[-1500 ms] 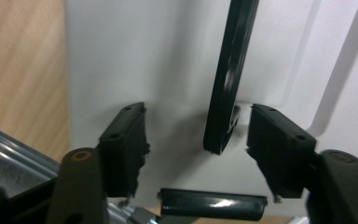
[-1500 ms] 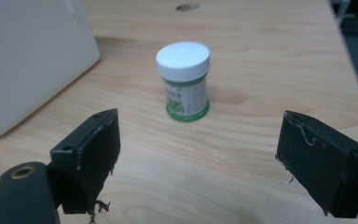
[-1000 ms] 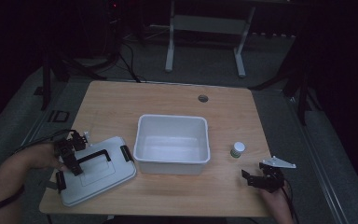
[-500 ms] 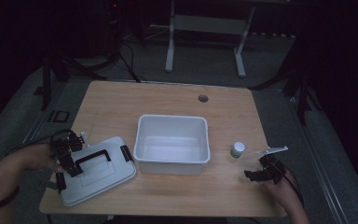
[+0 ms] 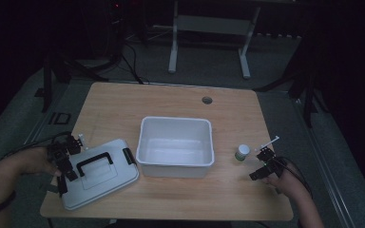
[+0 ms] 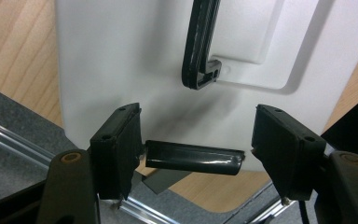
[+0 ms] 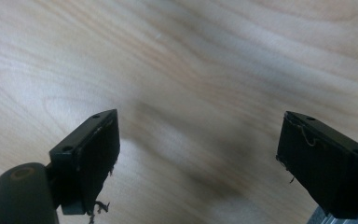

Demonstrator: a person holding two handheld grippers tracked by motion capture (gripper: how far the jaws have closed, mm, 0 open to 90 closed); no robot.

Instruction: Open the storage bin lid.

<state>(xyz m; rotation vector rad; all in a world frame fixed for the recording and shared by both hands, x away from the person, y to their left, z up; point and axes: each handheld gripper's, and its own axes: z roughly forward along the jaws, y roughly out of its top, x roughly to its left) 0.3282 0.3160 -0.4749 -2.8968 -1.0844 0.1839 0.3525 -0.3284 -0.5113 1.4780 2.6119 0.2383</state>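
Observation:
A grey-white lid [image 5: 102, 178] with a black handle [image 5: 95, 163] lies flat at the table's front left. My left gripper [image 5: 68, 161] hovers over the lid's left edge. In the left gripper view its jaws [image 6: 198, 112] stand apart around a black latch clip [image 6: 193, 157] that hangs off the lid [image 6: 121, 56]; one pad meets the clip and a slim gap shows at the other. A white bin [image 5: 145, 142] sits mid-table. A small white bottle [image 5: 242, 152] stands to its right. My right gripper [image 5: 260, 165] is open just right of the bottle, over bare wood [image 7: 191, 56], its jaws [image 7: 200, 119] empty.
The wooden table [image 5: 123, 109] has a round cable hole [image 5: 206, 100] at the back. The lid's corner and latch overhang the table's front-left edge. Dark floor, cables and a desk frame [image 5: 209, 28] lie beyond the table.
My right gripper has moved up and back from the front edge, ending beside the bottle. The left gripper, lid, bin and bottle have stayed put.

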